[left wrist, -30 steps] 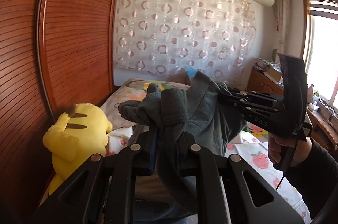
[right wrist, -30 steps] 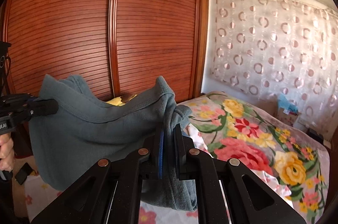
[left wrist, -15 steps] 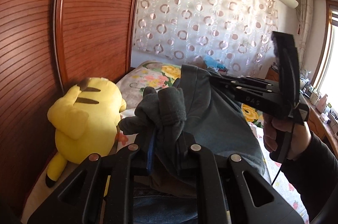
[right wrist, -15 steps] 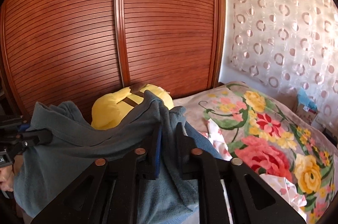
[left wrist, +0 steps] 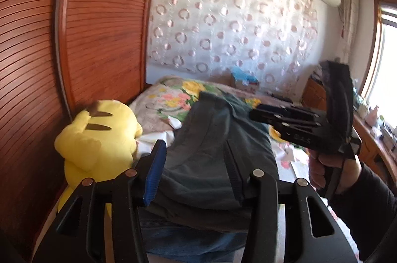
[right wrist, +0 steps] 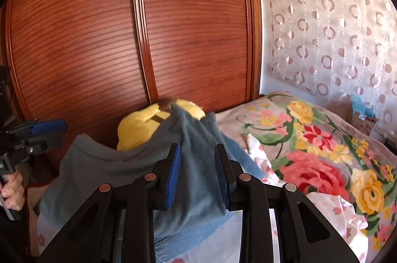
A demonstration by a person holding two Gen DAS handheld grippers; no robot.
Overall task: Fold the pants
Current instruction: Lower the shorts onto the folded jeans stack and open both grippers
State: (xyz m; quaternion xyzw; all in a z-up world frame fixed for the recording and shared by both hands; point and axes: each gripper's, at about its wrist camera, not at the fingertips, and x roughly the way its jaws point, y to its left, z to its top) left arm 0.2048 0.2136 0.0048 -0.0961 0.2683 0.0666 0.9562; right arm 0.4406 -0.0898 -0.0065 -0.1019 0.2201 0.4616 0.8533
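The grey-teal pants point(left wrist: 213, 153) lie folded in a heap on the bed, on top of blue denim point(left wrist: 188, 240); they also show in the right wrist view point(right wrist: 139, 178). My left gripper point(left wrist: 196, 171) is open, its jaws wide apart over the near edge of the pants. My right gripper point(right wrist: 198, 173) is open too, its blue pads point(right wrist: 172, 173) either side of a raised fold without pinching it. The right gripper also shows at the right of the left wrist view point(left wrist: 258, 115), and the left gripper at the left edge of the right wrist view point(right wrist: 53, 132).
A yellow plush toy point(left wrist: 99, 138) lies against the wooden wardrobe doors point(right wrist: 124, 39) left of the pants. A floral blanket point(right wrist: 322, 151) covers the bed beyond. A curtain point(left wrist: 223, 34) hangs at the back, and a wooden desk point(left wrist: 372, 146) stands at the right.
Both grippers held the pants up in the air, then lowered them onto the bed and opened, letting the cloth go. The pants now rest in a heap.
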